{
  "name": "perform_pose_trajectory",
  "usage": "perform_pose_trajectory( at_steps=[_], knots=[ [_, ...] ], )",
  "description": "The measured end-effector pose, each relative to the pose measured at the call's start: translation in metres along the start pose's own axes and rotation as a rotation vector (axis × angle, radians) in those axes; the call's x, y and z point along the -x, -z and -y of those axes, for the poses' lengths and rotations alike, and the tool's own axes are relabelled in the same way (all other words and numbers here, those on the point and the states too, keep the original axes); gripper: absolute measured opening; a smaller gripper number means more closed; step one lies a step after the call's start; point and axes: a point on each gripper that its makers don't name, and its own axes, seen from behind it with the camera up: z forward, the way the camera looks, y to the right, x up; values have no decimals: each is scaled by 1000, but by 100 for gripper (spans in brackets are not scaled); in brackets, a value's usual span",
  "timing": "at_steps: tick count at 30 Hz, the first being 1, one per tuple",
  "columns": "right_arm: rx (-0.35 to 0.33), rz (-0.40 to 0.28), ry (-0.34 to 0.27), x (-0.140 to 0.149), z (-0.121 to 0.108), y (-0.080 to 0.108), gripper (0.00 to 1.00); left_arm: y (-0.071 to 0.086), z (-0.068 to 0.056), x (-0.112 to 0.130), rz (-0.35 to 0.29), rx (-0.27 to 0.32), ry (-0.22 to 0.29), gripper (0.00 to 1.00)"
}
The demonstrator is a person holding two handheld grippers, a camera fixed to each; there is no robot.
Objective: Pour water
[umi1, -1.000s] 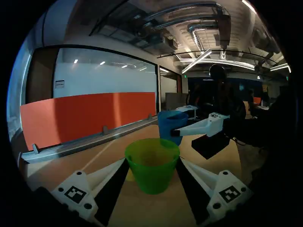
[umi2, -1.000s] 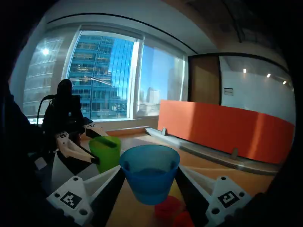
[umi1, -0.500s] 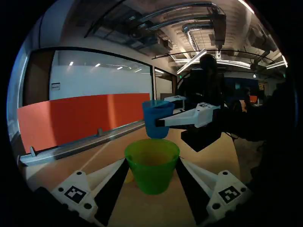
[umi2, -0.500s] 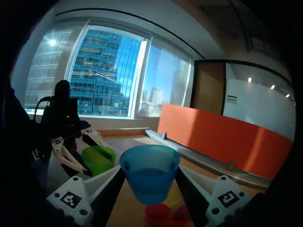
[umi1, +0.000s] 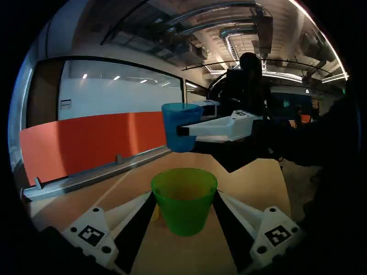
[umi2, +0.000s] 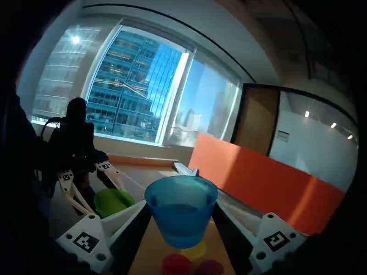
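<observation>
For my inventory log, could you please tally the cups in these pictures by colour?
Blue cup: 1
Green cup: 1
Yellow cup: 1
Red cup: 1
Pink cup: 1
Total: 5

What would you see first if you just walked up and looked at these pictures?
First, the blue cup, part full, pinched by the right gripper. In the left gripper view it hangs higher than the green cup that the left gripper holds. Behind them glow an orange wall and a big window with glass towers.
</observation>
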Motion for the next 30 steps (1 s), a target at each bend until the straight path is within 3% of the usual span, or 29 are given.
perform_pose_trajectory(
  at_steps=[30],
  knots=[
    [49, -7, 408, -39, -19, -11, 87, -8, -7, -4, 0, 21, -11, 84]
  ],
)
